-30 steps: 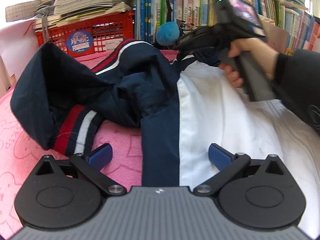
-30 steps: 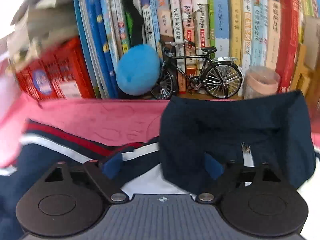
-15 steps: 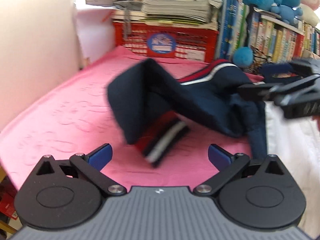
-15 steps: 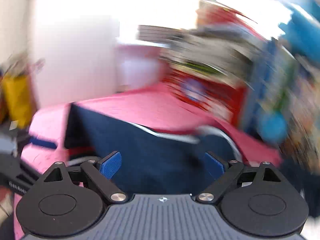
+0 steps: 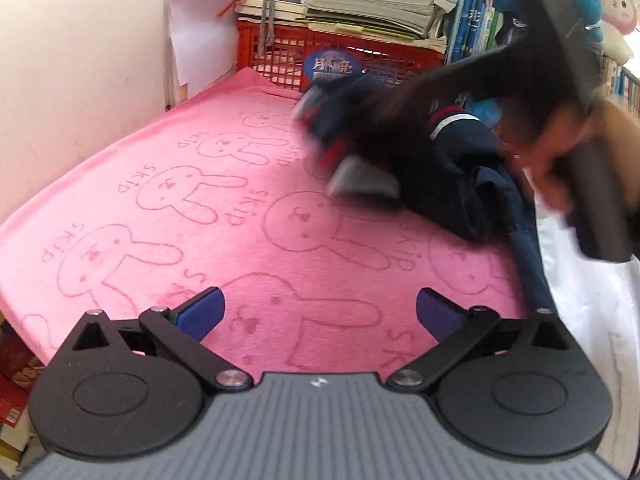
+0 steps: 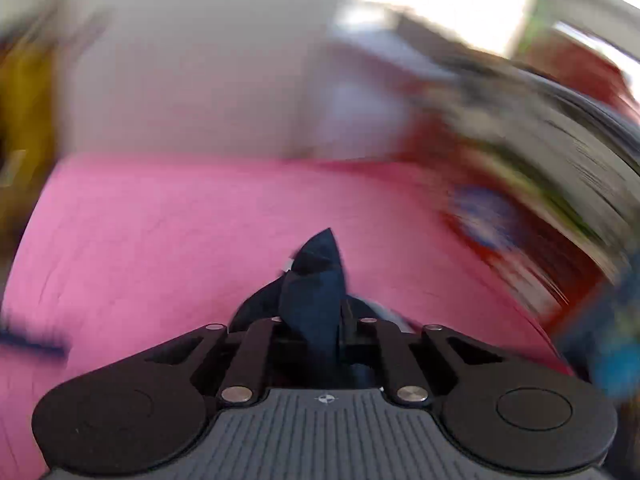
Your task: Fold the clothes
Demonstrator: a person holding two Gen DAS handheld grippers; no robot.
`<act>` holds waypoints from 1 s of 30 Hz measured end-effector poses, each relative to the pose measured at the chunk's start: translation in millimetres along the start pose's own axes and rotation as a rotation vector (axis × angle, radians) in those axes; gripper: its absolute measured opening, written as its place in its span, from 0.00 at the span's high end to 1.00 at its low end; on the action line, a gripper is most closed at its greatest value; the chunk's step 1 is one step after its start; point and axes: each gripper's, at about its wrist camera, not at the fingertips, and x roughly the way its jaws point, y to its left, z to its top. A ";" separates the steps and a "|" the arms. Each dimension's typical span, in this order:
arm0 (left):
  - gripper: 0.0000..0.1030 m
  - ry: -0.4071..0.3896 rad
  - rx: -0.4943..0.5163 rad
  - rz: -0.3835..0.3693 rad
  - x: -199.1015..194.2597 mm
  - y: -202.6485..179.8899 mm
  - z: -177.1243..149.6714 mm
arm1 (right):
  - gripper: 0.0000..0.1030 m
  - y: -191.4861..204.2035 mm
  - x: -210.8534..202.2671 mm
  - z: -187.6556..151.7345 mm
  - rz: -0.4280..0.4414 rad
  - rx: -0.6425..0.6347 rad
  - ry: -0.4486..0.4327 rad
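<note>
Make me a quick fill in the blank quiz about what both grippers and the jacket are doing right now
1. The right gripper is shut on a fold of ____ jacket fabric.
2. The left gripper has its jaws ____, with nothing between them.
3. The towel under the jacket is ____ with rabbit outlines.
4. Behind the towel stands a ____ crate with papers stacked on it.

Missing words: navy; open; pink; red

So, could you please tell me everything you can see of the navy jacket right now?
The navy jacket is soft dark-blue fabric with a white body panel and a red-and-white stripe near its top. It lies bunched, not yet folded, at the right of the pink rabbit-print towel, in front of the red crate. A striped sleeve end is lifted and blurred. The right gripper is shut on a fold of the navy cloth, which pokes out past its tips. The left gripper is open, apart from it.
</note>
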 end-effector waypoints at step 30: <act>0.00 0.002 -0.018 -0.109 7.3 0.7 5.6 | 0.74 -64.2 30.9 17.5 0.177 0.578 0.148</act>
